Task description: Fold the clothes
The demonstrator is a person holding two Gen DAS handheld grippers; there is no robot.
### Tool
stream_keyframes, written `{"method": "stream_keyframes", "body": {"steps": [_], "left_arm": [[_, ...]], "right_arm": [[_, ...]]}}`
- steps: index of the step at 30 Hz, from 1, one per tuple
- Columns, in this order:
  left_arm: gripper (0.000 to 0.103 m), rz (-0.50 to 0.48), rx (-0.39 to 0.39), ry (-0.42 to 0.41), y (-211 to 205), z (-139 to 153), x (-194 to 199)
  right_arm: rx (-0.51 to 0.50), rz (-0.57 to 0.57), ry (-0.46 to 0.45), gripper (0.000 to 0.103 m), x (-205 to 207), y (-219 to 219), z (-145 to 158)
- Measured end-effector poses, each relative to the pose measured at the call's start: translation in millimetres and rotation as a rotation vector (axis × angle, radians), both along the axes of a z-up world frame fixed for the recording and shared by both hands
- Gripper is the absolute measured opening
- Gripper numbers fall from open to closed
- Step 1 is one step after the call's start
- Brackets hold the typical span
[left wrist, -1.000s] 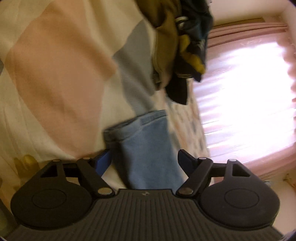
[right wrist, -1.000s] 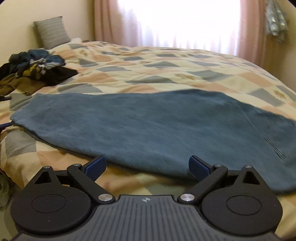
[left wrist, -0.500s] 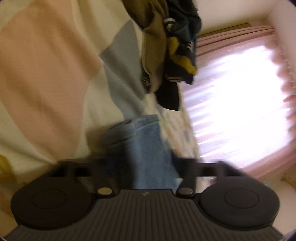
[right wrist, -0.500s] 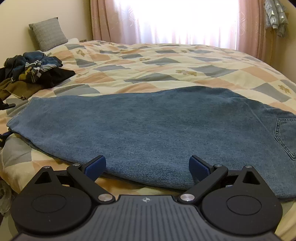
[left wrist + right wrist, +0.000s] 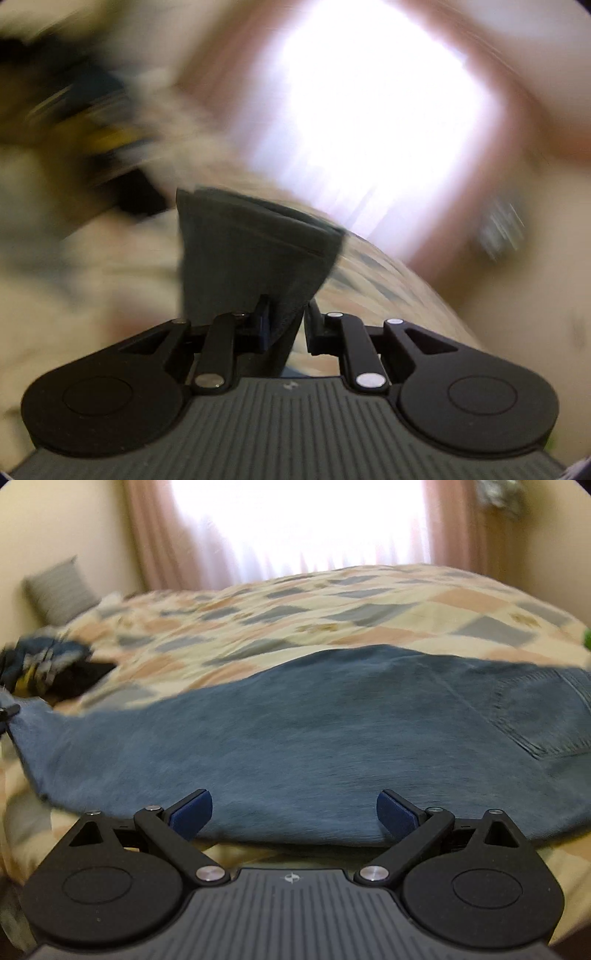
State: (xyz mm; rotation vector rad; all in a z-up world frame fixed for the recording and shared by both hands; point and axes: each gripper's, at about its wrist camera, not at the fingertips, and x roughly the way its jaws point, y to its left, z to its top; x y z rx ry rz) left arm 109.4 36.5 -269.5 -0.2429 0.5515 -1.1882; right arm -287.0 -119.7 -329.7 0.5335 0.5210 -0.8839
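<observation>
Since the earlier frame our left gripper [image 5: 286, 319] has lifted the jeans [image 5: 295, 738] hem, jaws closing on denim, while the right gripper [image 5: 294, 812] waits open at 6 o'clock; next we carry the hem toward the waistband at 3 o'clock.

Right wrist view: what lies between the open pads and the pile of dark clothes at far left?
Only the blue denim jeans spread on the patchwork quilt, reaching from the right hand-held gripper almost to the pile of dark clothes.
</observation>
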Motion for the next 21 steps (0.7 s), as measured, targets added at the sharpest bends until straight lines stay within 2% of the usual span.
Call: {"method": "stream_keyframes", "body": {"steps": [1,5,8,11,13,15,17,19,21], "left_arm": [[0.014,-0.088,0.016,-0.089,-18.5,8.7,-29.4],[0.015,-0.411,0.138,-0.266,-78.0,-13.3,-132.6],[0.015,-0.564,0.315,-0.303,-112.2,-64.7,-187.3],[0.016,-0.539,0.368,-0.369,-110.2,-89.4,-212.0],[0.016,-0.538,0.345,-0.341,-105.4,-86.0,-207.9],[0.018,-0.528,0.314,-0.345,-102.4,-79.3,-201.8],[0.018,-0.52,0.287,-0.337,-98.1,-73.3,-196.9],[0.018,-0.512,0.271,-0.313,-95.5,-70.2,-191.9],[0.018,-0.504,0.259,-0.292,-95.2,-68.2,-186.8]], "right_arm": [[0.021,-0.026,-0.043,0.095,-9.9,-6.5,1.9],[0.136,-0.125,-0.256,0.085,-51.7,-36.0,6.1],[0.29,-0.171,-0.446,0.079,-78.4,-60.8,-2.6],[0.473,-0.17,-0.6,0.078,-89.7,-80.3,-18.7],[0.577,-0.121,-0.689,0.078,-87.0,-87.7,-27.8],[0.652,-0.064,-0.726,0.078,-75.9,-94.5,-33.7],[0.715,-0.028,-0.729,0.078,-58.0,-102.0,-38.6],[0.768,0.003,-0.688,0.075,-35.9,-112.3,-42.3],[0.796,0.009,-0.626,0.063,-16.3,-123.3,-45.1]]}}
